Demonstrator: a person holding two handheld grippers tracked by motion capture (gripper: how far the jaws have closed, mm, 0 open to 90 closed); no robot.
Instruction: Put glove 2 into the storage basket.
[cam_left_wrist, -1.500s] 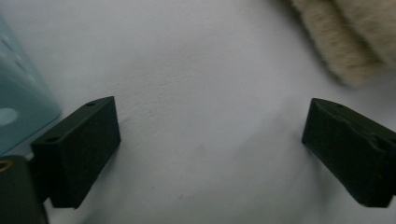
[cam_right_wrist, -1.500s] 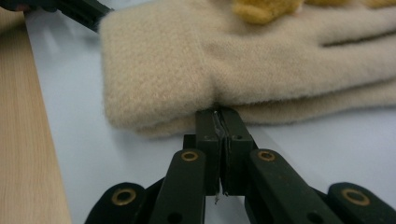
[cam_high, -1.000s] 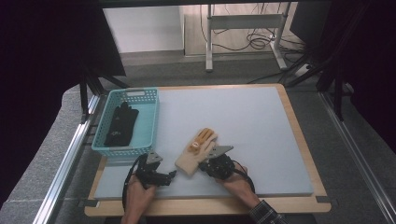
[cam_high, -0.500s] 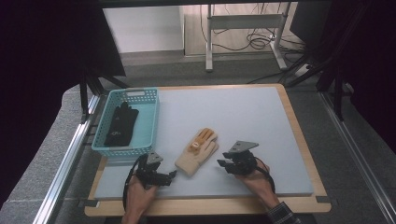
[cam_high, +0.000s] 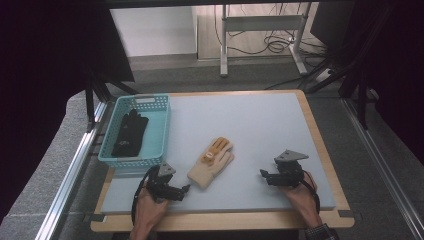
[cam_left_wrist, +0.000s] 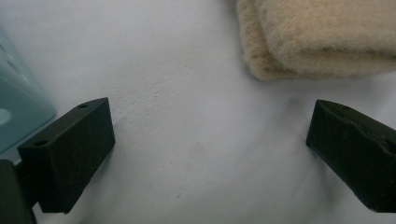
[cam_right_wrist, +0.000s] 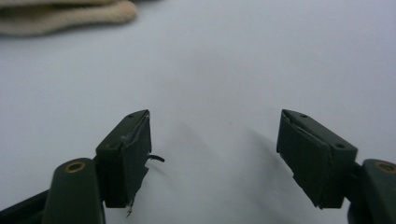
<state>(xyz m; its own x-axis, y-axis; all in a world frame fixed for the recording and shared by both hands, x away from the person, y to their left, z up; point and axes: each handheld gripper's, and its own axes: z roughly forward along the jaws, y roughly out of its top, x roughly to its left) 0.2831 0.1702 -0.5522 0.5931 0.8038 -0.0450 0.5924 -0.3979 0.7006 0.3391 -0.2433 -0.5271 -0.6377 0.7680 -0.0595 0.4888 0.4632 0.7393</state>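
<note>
high view alone shows black glove (cam_high: 129, 134) in basket (cam_high: 159, 131).

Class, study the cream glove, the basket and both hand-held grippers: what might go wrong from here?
1. The left hand-held gripper is open just short of the glove, whose cuff is thick and soft; a shallow pinch may slip.
2. The basket stands close by; a swing may knock its wall.
</note>
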